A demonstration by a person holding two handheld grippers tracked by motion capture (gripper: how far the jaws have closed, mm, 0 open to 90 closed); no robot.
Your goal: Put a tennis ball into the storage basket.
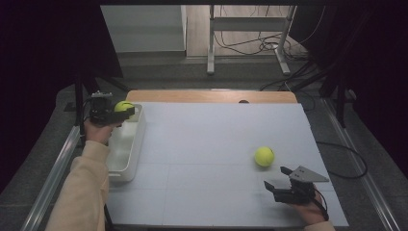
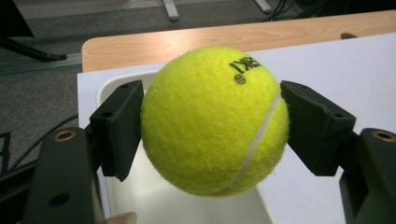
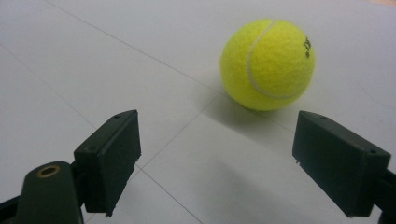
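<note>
My left gripper (image 1: 126, 111) is shut on a yellow tennis ball (image 1: 122, 106) and holds it over the far end of a white bin (image 1: 126, 144) at the table's left. In the left gripper view the ball (image 2: 212, 119) sits squeezed between both black pads (image 2: 122, 126), above the bin's hollow (image 2: 154, 196). A second tennis ball (image 1: 264, 156) rests on the white table surface at the right. My right gripper (image 1: 279, 177) stands open just short of it; in the right gripper view that ball (image 3: 267, 64) lies ahead of the jaws, apart from them.
The white sheet (image 1: 207, 144) covers the table, with a wooden edge (image 1: 211, 96) at the far side. Beyond stand a metal frame (image 1: 250, 38) and loose cables (image 1: 269, 45) on the floor. Rails (image 1: 53, 178) run along the table's sides.
</note>
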